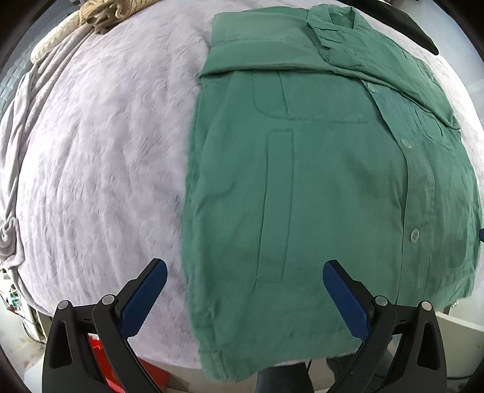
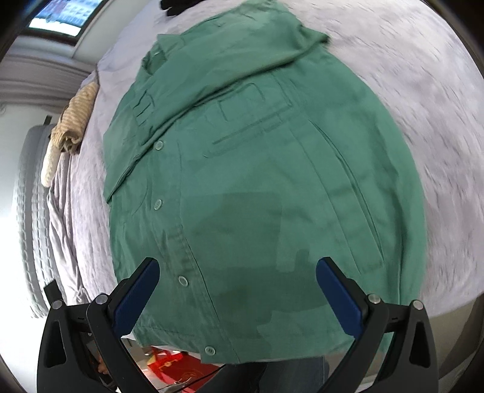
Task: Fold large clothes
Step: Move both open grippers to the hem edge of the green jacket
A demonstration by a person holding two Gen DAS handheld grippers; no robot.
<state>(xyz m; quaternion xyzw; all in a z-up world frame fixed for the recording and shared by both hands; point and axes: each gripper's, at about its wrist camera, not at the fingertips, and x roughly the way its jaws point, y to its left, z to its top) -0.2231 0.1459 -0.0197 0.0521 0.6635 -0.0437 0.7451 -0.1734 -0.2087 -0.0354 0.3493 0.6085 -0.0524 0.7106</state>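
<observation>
A green button-up shirt (image 1: 317, 187) lies flat, front up, on a pale lilac bedspread (image 1: 106, 151). Its sleeves are folded across the chest and its hem hangs over the near bed edge. It also fills the right wrist view (image 2: 257, 196). My left gripper (image 1: 245, 269) is open and empty, held above the shirt's left hem edge. My right gripper (image 2: 239, 267) is open and empty, held above the shirt's lower front by the button placket (image 2: 183, 281).
A beige knitted garment (image 1: 106, 12) lies bunched at the far edge of the bed, also in the right wrist view (image 2: 69, 130). A dark item (image 1: 414, 27) lies beyond the collar. A red object (image 2: 178, 365) sits on the floor below the bed edge.
</observation>
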